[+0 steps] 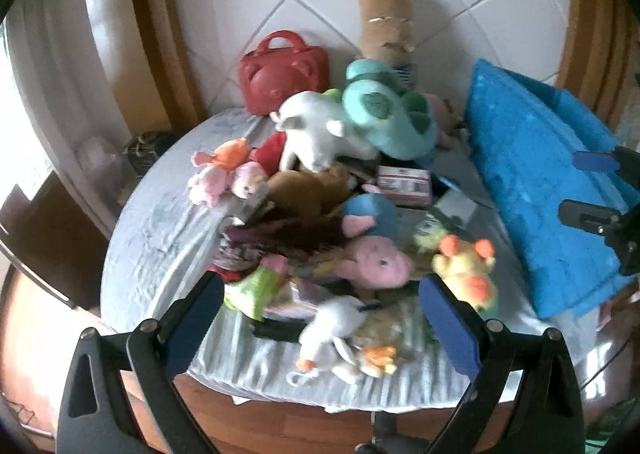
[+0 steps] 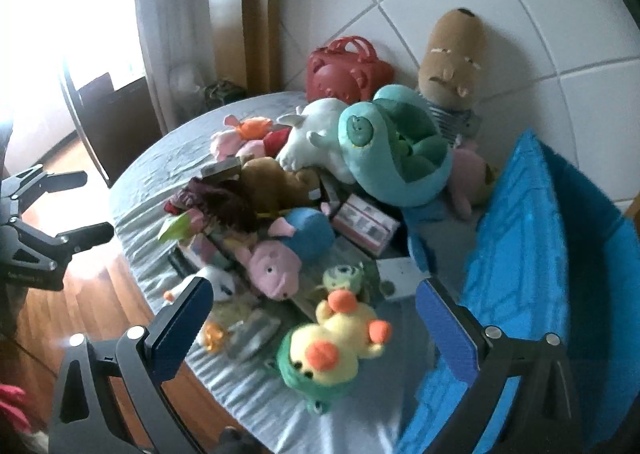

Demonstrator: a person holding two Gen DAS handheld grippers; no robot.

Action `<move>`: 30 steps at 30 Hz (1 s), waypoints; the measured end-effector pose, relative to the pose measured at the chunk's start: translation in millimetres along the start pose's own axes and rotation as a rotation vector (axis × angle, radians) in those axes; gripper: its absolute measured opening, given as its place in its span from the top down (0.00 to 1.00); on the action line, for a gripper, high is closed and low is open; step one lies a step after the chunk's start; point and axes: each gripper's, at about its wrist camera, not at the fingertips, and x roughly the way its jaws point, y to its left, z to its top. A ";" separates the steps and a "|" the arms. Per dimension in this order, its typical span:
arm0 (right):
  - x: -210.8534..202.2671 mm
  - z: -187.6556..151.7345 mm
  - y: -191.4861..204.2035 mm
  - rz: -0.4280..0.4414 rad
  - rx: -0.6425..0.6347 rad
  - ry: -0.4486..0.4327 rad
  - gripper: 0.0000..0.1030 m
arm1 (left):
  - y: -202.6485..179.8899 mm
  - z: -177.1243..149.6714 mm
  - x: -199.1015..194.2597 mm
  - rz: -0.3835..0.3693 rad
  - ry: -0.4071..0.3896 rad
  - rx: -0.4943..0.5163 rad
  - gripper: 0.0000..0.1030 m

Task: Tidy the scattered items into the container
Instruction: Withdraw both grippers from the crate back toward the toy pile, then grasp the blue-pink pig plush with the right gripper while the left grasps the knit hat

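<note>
Motion blur softens both views, leaving print on the pink-and-white box (image 1: pixel 404 179) unreadable. The blue container (image 2: pixel 520 254) runs off the right wrist frame's lower right edge, its interior unseen. A pink plush (image 2: pixel 466 174) (kind unclear) lies half hidden behind the teal plush (image 2: pixel 394 152).

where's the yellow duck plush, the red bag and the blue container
yellow duck plush (image 2: pixel 330 350), right wrist view, on its yellow face above the orange beak
red bag (image 1: pixel 282 80), left wrist view, on its front panel
blue container (image 2: pixel 520 254), right wrist view, on its near side wall
</note>
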 end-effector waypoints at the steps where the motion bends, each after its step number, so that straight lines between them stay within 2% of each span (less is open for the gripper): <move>1: 8.1 4.7 -2.6 0.001 0.005 0.008 0.01 | 6.6 3.6 6.2 0.017 0.002 -0.010 0.03; 6: 45.3 26.2 -14.9 0.010 0.044 0.037 0.01 | 41.2 16.0 38.4 0.071 0.031 -0.067 0.03; 12: 77.7 52.9 -18.3 0.018 0.084 0.063 0.01 | 70.0 36.1 68.2 0.064 0.049 -0.067 0.03; 23: 128.5 82.5 -3.1 -0.051 0.248 0.097 0.00 | 112.3 83.9 137.1 -0.083 0.070 0.135 0.03; 27: 151.5 75.8 9.8 -0.038 0.319 0.132 0.00 | 128.1 76.2 165.7 -0.136 0.115 0.165 0.04; 30: 171.5 66.7 22.6 -0.026 0.326 0.178 0.00 | 141.7 61.0 183.9 -0.151 0.153 0.157 0.04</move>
